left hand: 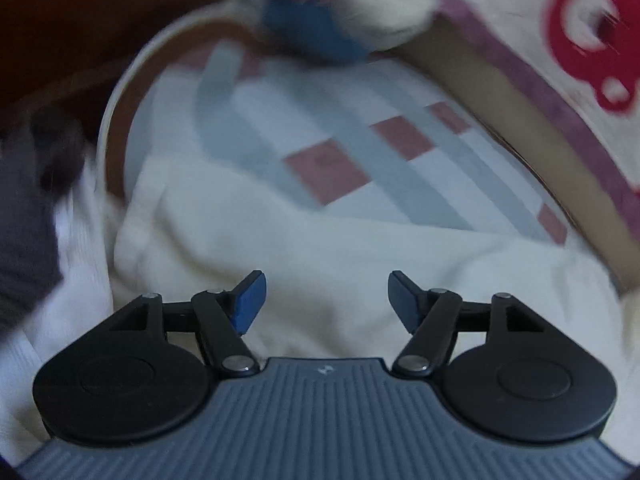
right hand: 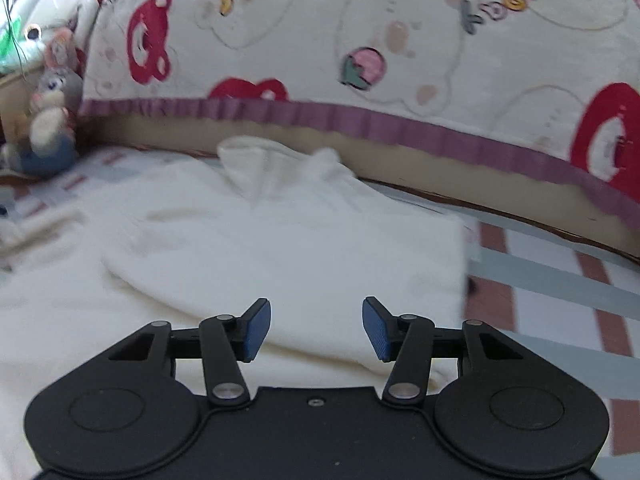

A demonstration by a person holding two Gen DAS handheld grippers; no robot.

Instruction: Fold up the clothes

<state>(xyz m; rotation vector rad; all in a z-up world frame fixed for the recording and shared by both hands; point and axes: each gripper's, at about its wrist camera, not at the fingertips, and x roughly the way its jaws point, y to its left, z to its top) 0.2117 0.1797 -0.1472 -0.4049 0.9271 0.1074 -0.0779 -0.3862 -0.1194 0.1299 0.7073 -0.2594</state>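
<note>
One white garment (right hand: 280,248) lies across the middle of my right view, spread on the checked sheet (right hand: 560,280). Both my left gripper (left hand: 326,304) and right gripper (right hand: 316,330) hover over it, fingers spread, holding nothing. Upper left sits a plush toy (right hand: 50,120).

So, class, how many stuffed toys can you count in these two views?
1: a stuffed toy sits at the far left end of the checked sheet, beside the printed quilt. Others may lie outside both views.
</note>
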